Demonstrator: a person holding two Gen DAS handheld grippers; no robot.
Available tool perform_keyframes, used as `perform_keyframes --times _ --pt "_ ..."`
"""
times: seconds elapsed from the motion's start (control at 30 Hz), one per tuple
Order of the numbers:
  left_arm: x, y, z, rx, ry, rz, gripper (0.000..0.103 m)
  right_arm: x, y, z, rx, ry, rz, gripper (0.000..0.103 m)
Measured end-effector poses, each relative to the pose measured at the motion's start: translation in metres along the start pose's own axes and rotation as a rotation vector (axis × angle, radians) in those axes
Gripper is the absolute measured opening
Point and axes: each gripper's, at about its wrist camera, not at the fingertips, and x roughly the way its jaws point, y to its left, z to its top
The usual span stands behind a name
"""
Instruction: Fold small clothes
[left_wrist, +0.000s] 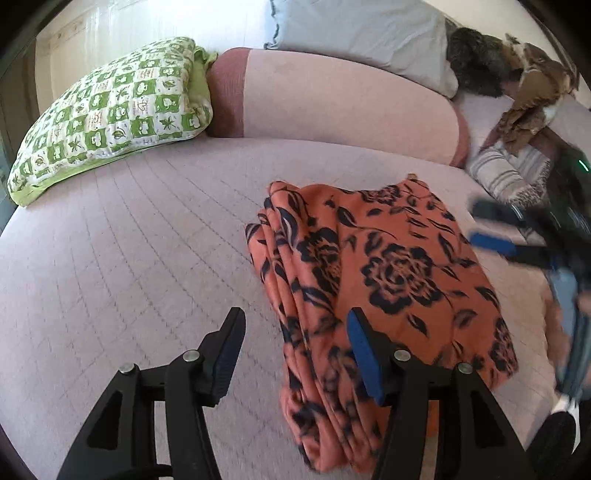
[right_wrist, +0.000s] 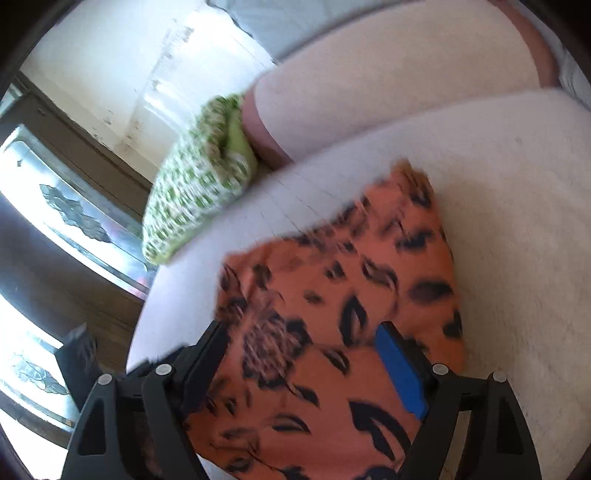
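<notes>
An orange garment with dark blue flowers lies folded in a thick stack on the pale quilted bed. My left gripper is open and empty, hovering over the stack's near left edge. My right gripper shows blurred at the stack's right side. In the right wrist view the garment fills the space under my open right gripper, whose jaws stand wide apart just above the cloth; the view is motion-blurred.
A green and white patterned pillow lies at the back left. A pink bolster and a blue-grey pillow sit behind. Striped and brown cloths pile at the right. A window is left of the bed.
</notes>
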Motion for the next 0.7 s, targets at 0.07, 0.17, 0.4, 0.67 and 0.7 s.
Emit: perform_keyframes --times 0.07,0.17,0.4,0.67,0.7 --pt "0.001 -0.003 -0.009 0.036 0.012 0.028 0.058 0.009 -0.005 0.012 0.024 -0.003 -0.015 0.085" --pt "0.027 0.003 -0.017 0.048 0.092 0.075 0.063 0.029 -0.034 0.010 0.121 0.049 -0.035 0.085" --pt "0.009 0.005 -0.019 0.013 0.014 0.039 0.063 -0.016 -0.005 -0.005 0.107 -0.010 0.053 0.085" --pt "-0.012 -0.017 -0.047 0.075 0.013 0.049 0.063 -0.041 -0.001 -0.082 0.166 0.039 0.098 0.085" --pt "-0.001 -0.014 -0.049 0.072 0.036 0.088 0.065 -0.039 -0.007 -0.089 0.181 0.063 0.078 0.085"
